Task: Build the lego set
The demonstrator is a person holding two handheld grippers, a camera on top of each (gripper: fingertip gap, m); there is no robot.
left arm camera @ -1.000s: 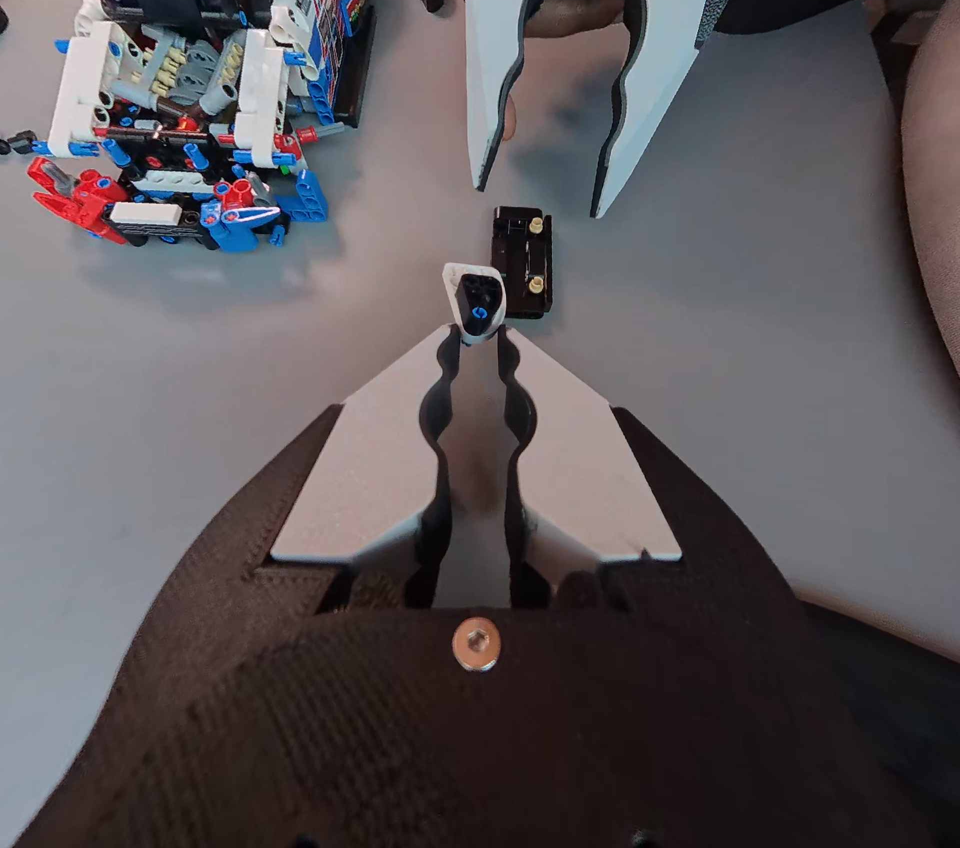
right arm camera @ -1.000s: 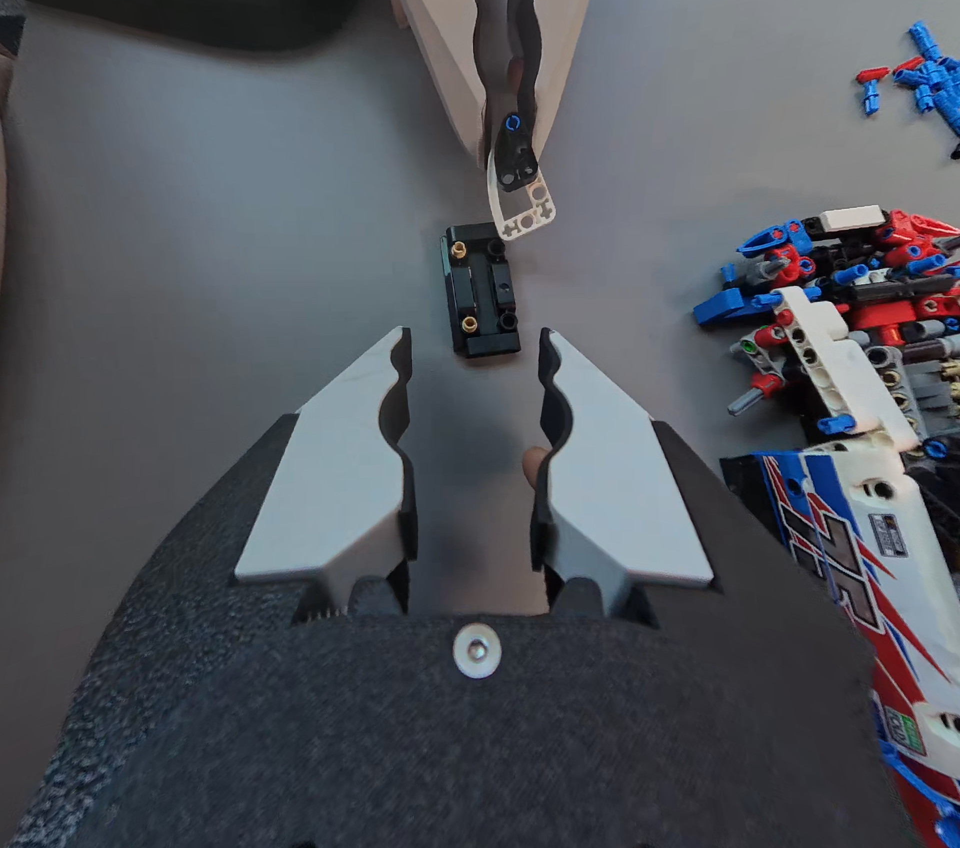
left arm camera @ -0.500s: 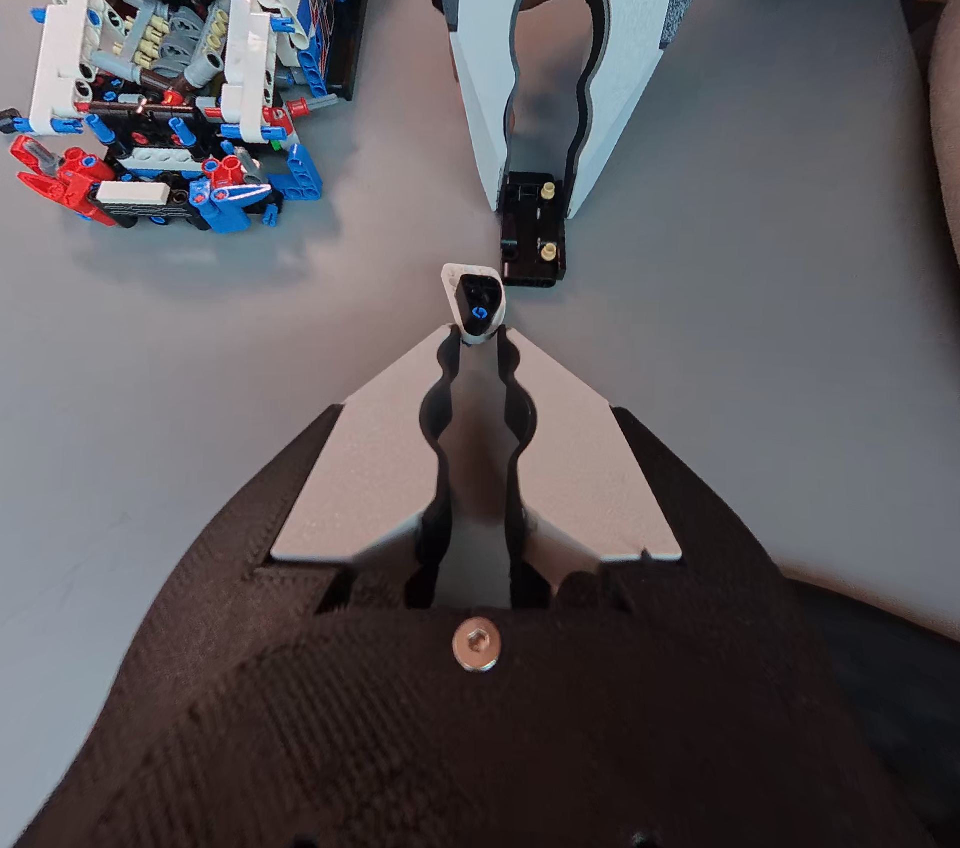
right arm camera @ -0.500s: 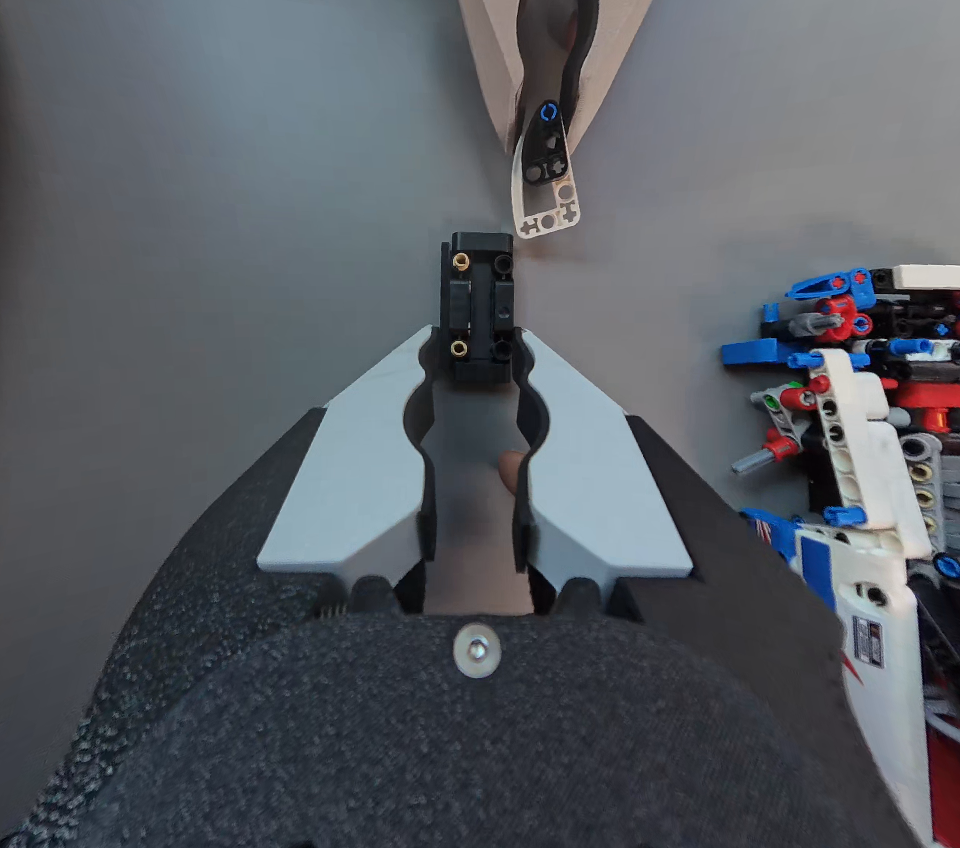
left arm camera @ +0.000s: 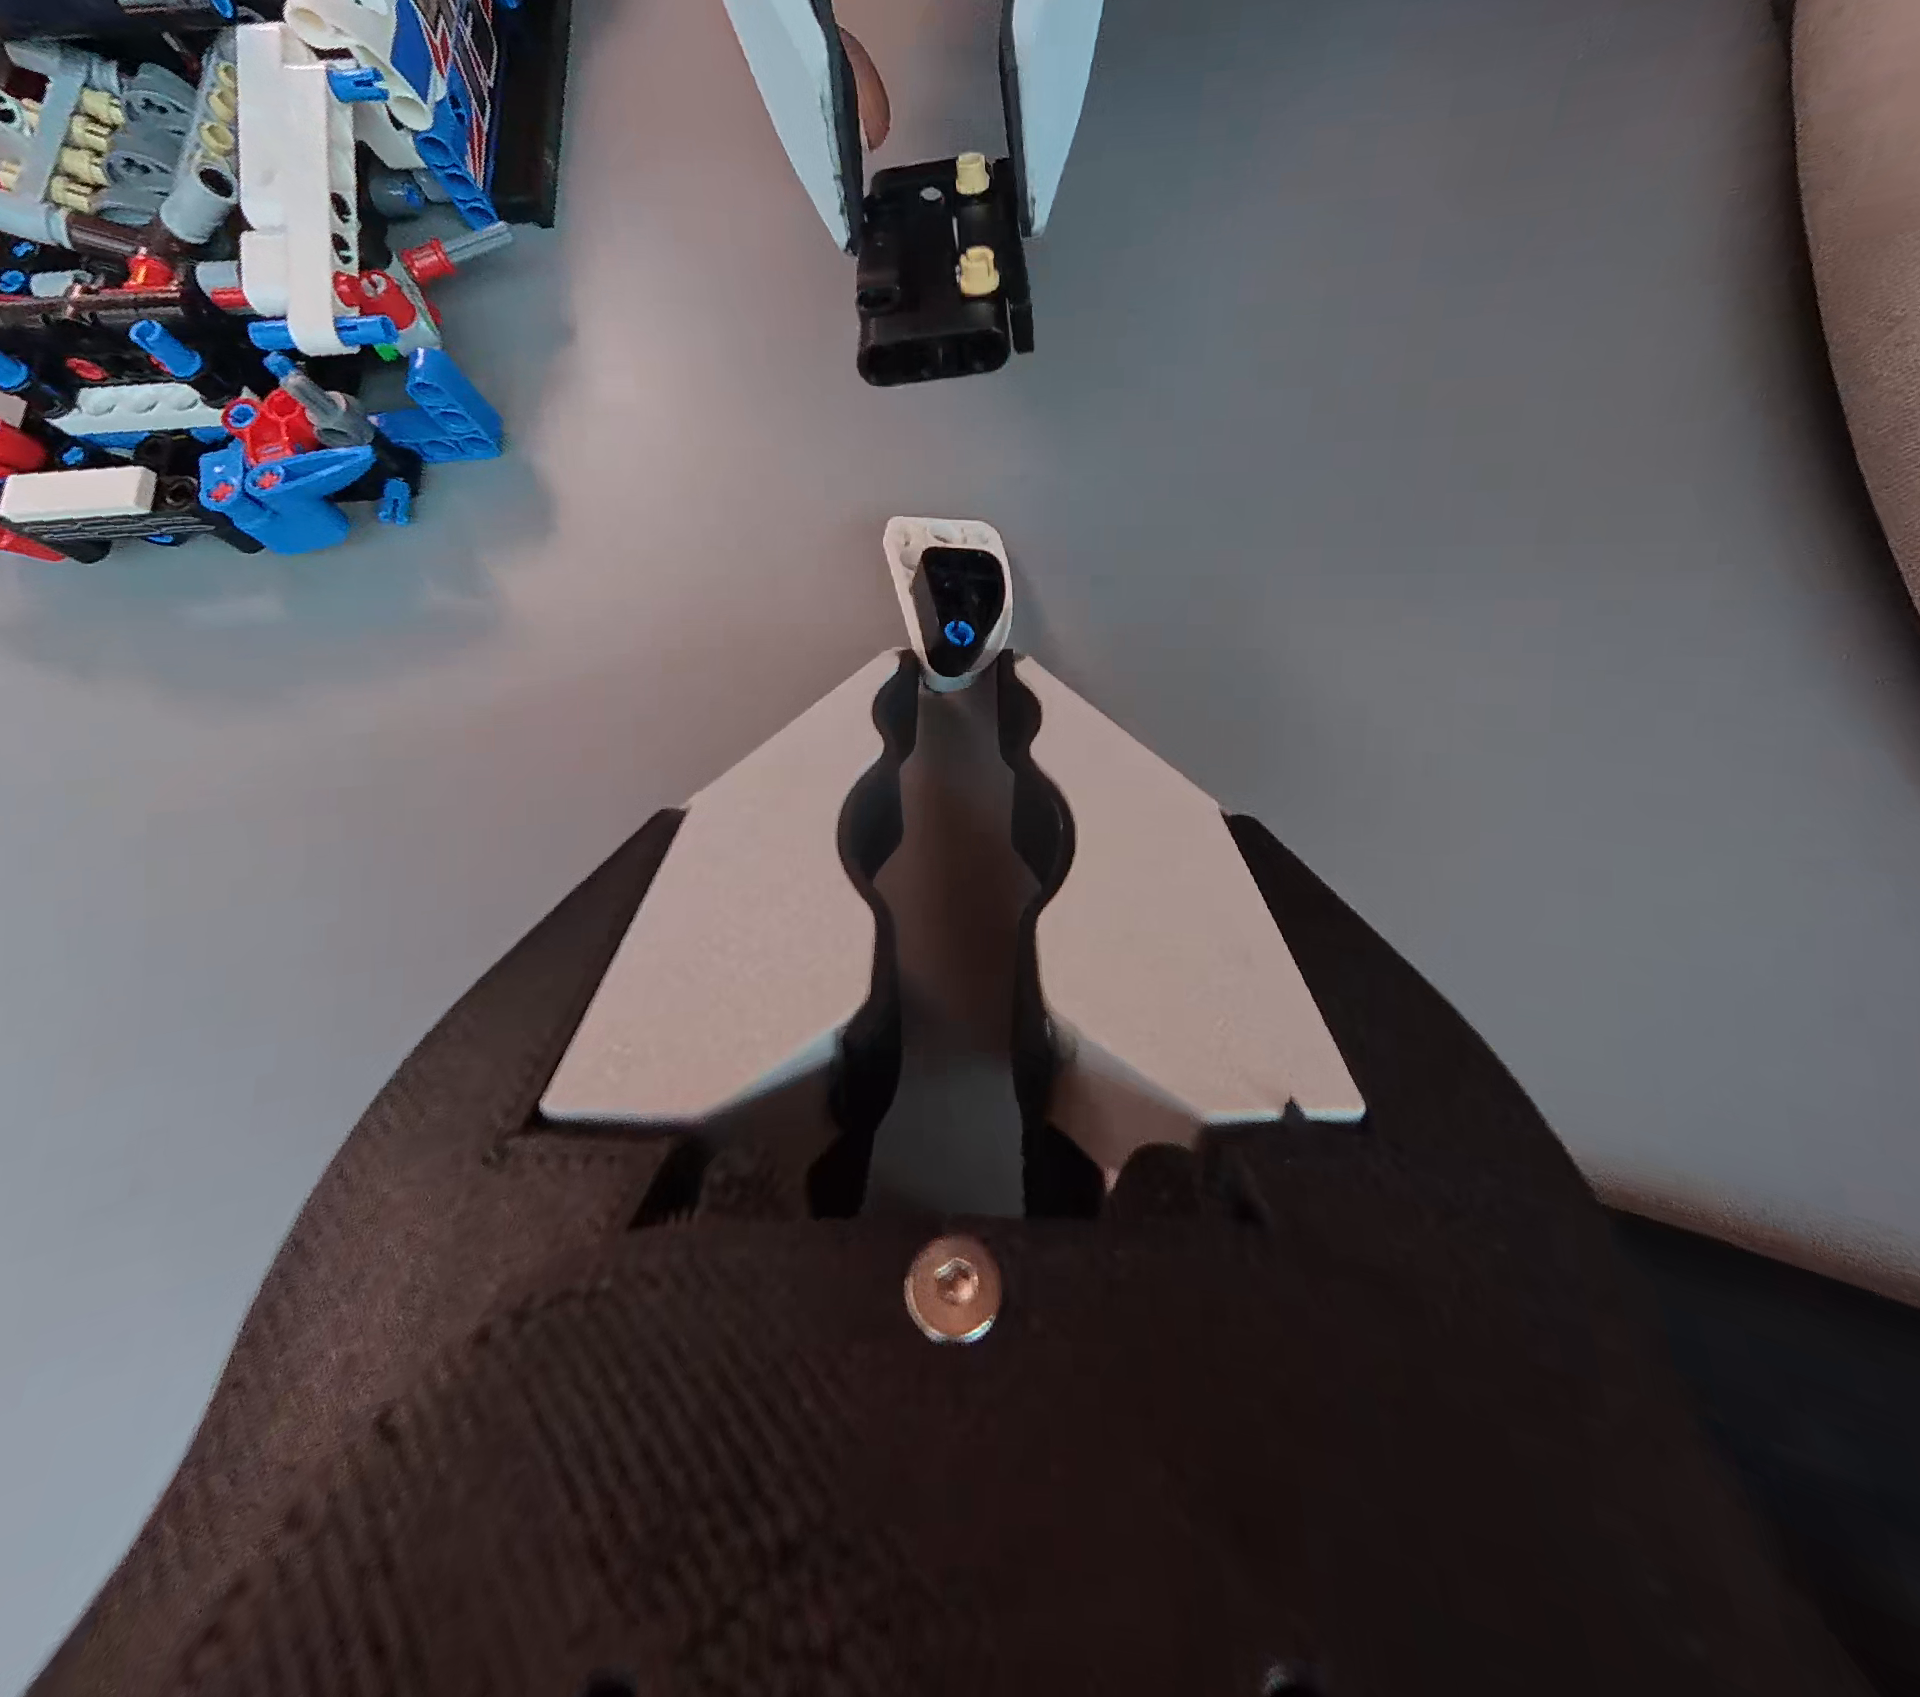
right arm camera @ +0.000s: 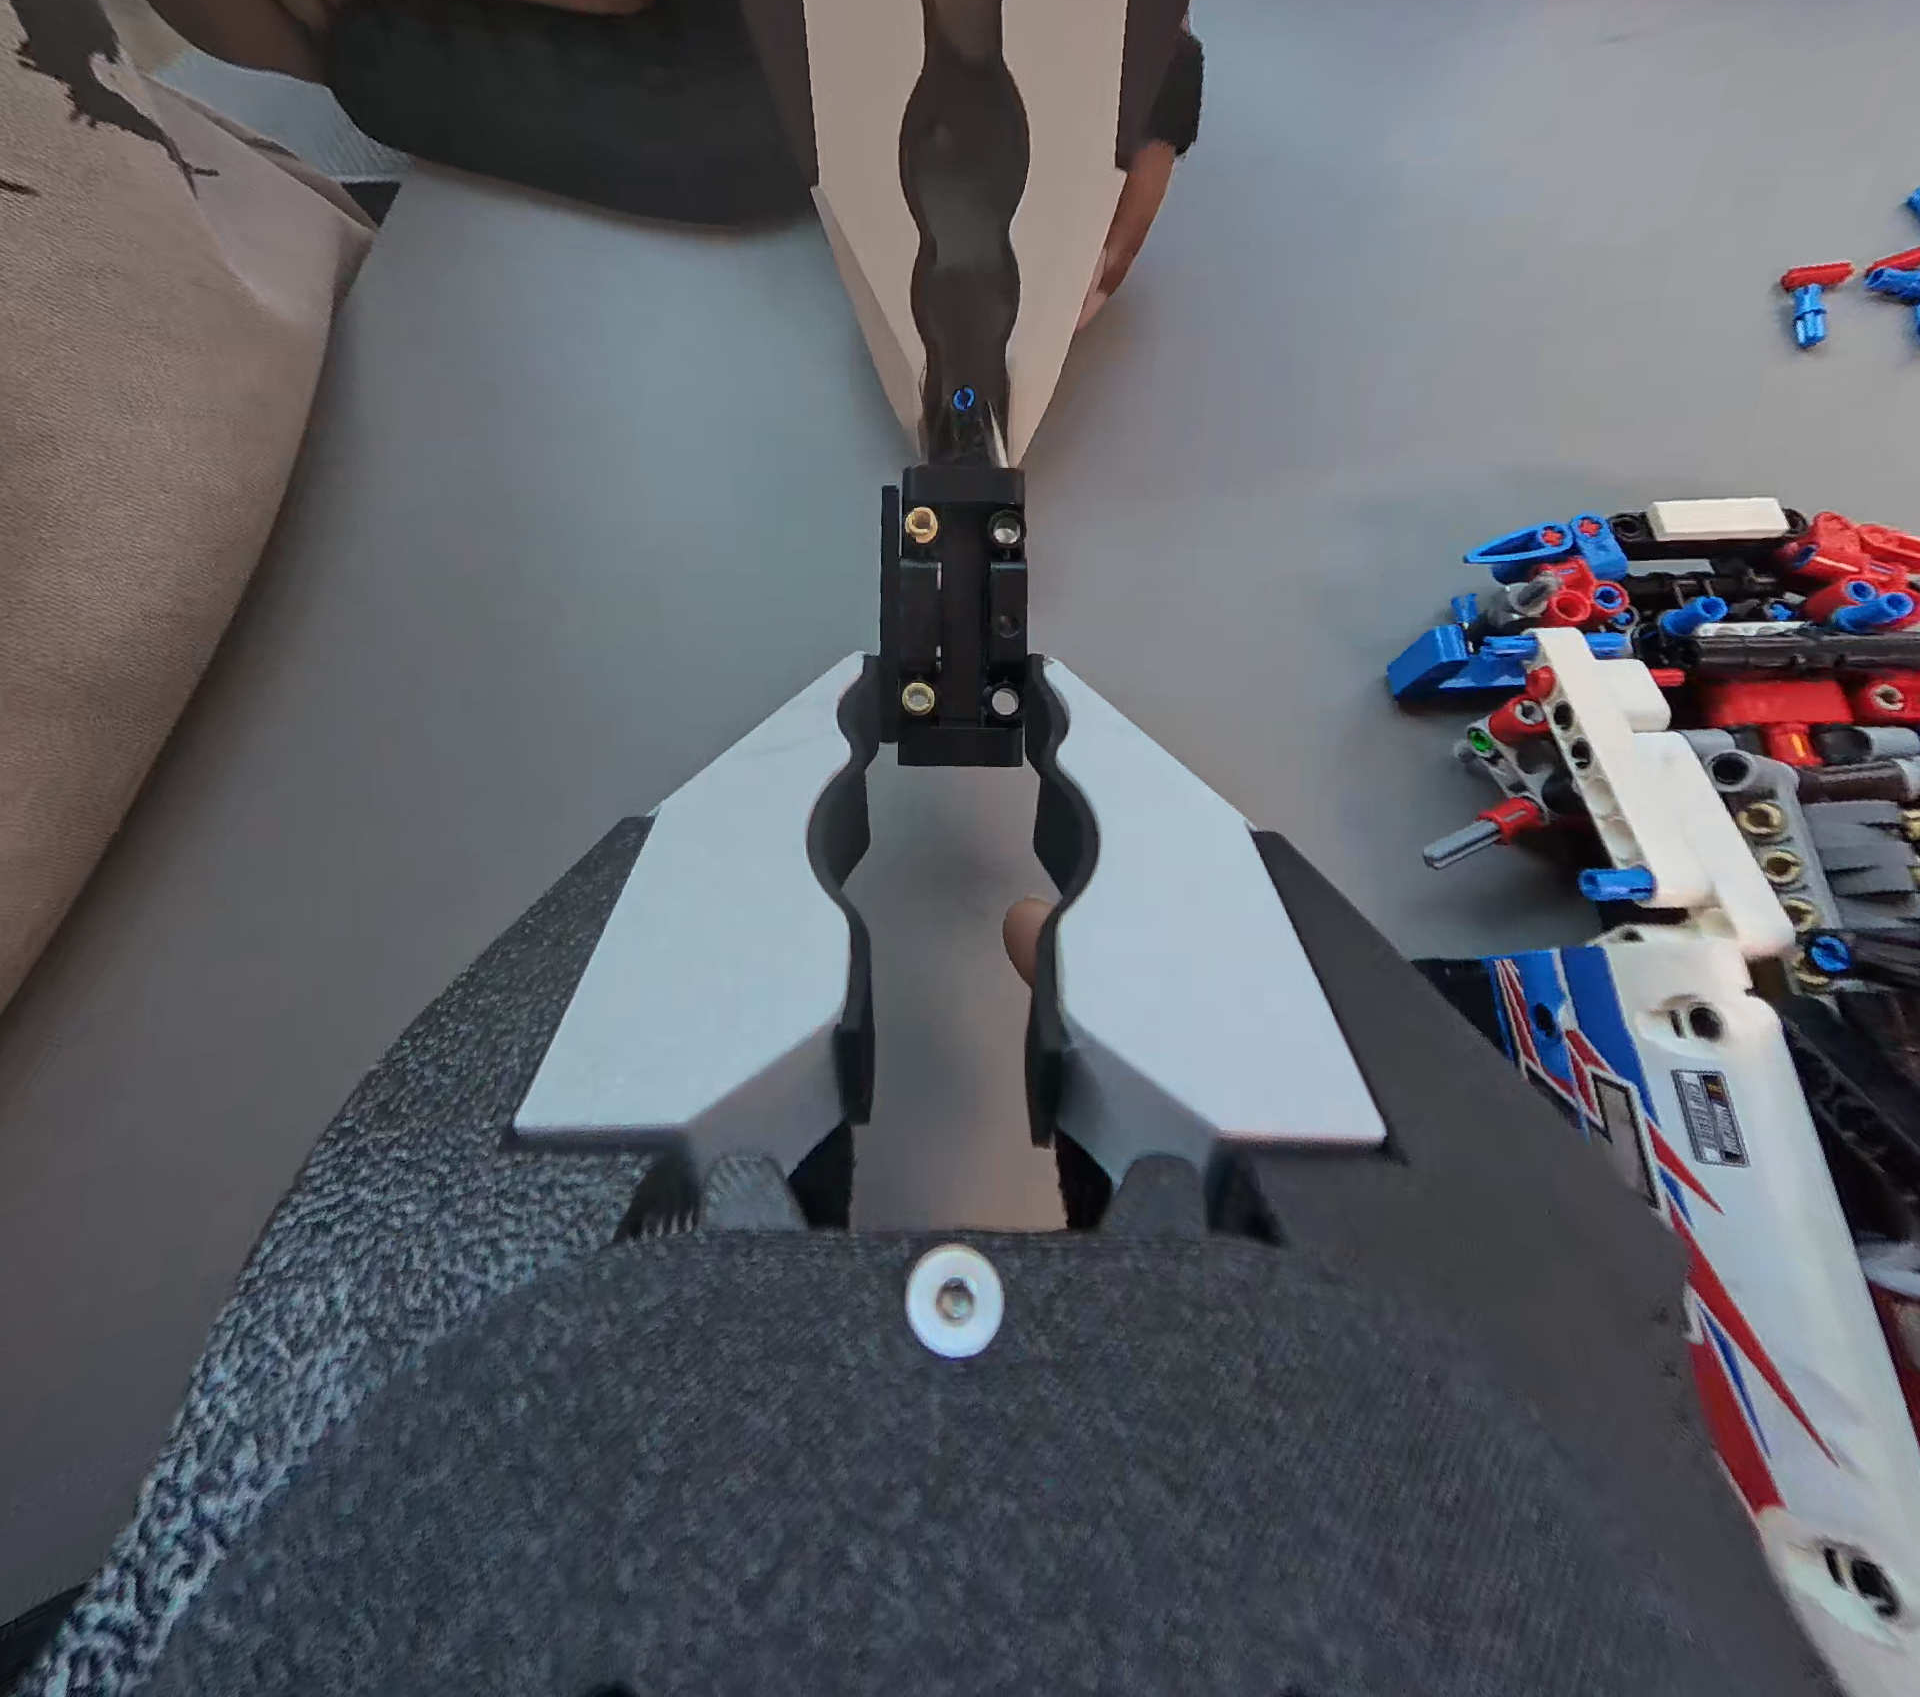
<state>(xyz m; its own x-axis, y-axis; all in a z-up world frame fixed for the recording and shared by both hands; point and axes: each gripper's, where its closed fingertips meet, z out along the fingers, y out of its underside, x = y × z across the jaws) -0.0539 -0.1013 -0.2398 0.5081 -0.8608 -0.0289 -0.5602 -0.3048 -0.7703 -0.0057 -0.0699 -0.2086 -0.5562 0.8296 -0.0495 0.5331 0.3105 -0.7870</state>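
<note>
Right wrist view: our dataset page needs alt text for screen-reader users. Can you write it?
The right gripper grips a black lego block above a grey table, facing the left gripper, which pinches a small black-and-white piece. A partly built red, white and blue lego model lies to the right.

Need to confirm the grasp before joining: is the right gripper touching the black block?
Touching. The right wrist view shows the right gripper with both fingertips pressed against the sides of the black block, no gap.
</note>
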